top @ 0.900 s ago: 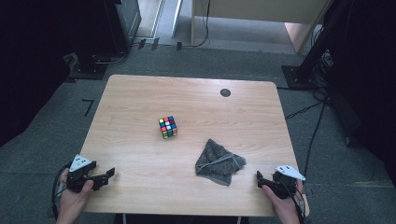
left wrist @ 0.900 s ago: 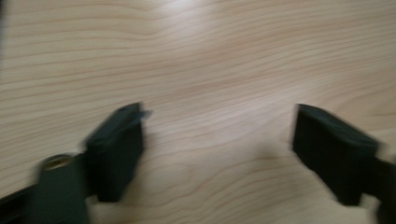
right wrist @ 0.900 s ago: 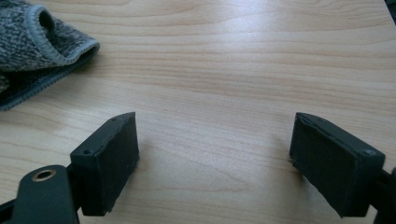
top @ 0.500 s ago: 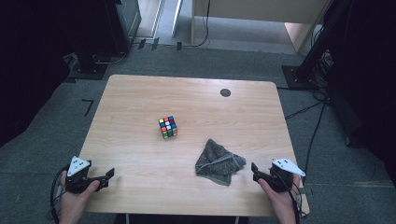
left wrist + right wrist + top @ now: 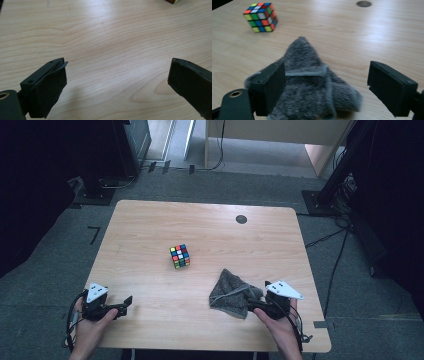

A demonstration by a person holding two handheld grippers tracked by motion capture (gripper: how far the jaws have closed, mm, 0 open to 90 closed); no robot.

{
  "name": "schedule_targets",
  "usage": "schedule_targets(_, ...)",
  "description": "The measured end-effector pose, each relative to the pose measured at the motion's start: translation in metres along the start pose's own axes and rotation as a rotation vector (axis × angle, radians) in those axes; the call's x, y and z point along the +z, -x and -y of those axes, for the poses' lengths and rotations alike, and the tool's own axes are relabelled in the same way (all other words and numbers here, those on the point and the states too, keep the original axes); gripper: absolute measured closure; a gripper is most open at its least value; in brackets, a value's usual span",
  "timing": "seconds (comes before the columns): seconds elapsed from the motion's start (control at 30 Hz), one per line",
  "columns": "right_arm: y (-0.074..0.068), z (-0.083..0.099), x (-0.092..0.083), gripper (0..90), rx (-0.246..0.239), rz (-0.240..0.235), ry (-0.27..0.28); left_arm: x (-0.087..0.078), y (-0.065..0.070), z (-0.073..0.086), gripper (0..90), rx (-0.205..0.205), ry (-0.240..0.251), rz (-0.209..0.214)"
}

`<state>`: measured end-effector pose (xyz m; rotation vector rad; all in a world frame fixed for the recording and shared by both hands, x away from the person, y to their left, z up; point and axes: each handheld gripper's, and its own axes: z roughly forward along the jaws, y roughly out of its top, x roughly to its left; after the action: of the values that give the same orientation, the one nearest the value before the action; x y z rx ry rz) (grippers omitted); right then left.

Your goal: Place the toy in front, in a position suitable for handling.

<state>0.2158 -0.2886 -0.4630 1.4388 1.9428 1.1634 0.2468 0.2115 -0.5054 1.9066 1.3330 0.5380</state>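
A crumpled grey cloth lies on the wooden table at the near right. My right gripper is at the cloth's right edge. In the right gripper view the cloth lies between and below the jaws, and the right gripper is open with its pads off the fabric. A scrambled colour cube sits at the table's middle, and the same cube is beyond the cloth in the right gripper view. My left gripper rests open at the near left, and in its own view the left gripper has bare wood between its jaws.
A dark round cable hole is set into the table near its far right edge. Black stands and cables sit on the floor around the table. A cube corner peeks in at the top of the left gripper view.
My right gripper has moved left from the table's near right corner up to the cloth's edge. The left gripper has barely shifted. Cube and cloth lie as before.
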Motion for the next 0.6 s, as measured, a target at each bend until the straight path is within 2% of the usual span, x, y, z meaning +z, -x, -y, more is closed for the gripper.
schedule_targets(0.03,-0.007,-0.002,0.005,13.7,-0.018,-0.041,-0.008,0.003,0.002,-0.002,2.0,0.007,-0.002,0.012)
schedule_targets(0.13,-0.018,-0.005,0.008,13.6,-0.042,-0.079,-0.006,0.005,0.007,-0.004,2.0,0.028,0.003,0.017)
schedule_targets(0.23,-0.025,-0.004,0.012,13.7,-0.045,-0.103,-0.010,0.005,0.011,-0.005,2.0,0.034,0.006,0.018)
schedule_targets(0.33,-0.027,-0.002,0.016,13.7,-0.055,-0.106,-0.015,0.005,0.013,-0.005,2.1,0.032,0.000,0.027)
schedule_targets(0.37,-0.030,-0.001,0.021,13.6,-0.077,-0.110,-0.022,0.004,0.016,-0.005,2.1,0.039,0.003,0.029)
schedule_targets(0.43,-0.034,0.000,0.027,13.4,-0.087,-0.128,-0.030,0.003,0.018,-0.006,2.1,0.052,0.007,0.025)
schedule_targets(0.5,-0.037,0.000,0.034,13.4,-0.091,-0.132,-0.039,0.004,0.019,-0.008,2.1,0.040,0.013,0.031)
schedule_targets(0.6,-0.041,0.002,0.044,13.4,-0.114,-0.111,-0.059,0.008,0.022,-0.013,2.1,0.040,0.015,0.040)
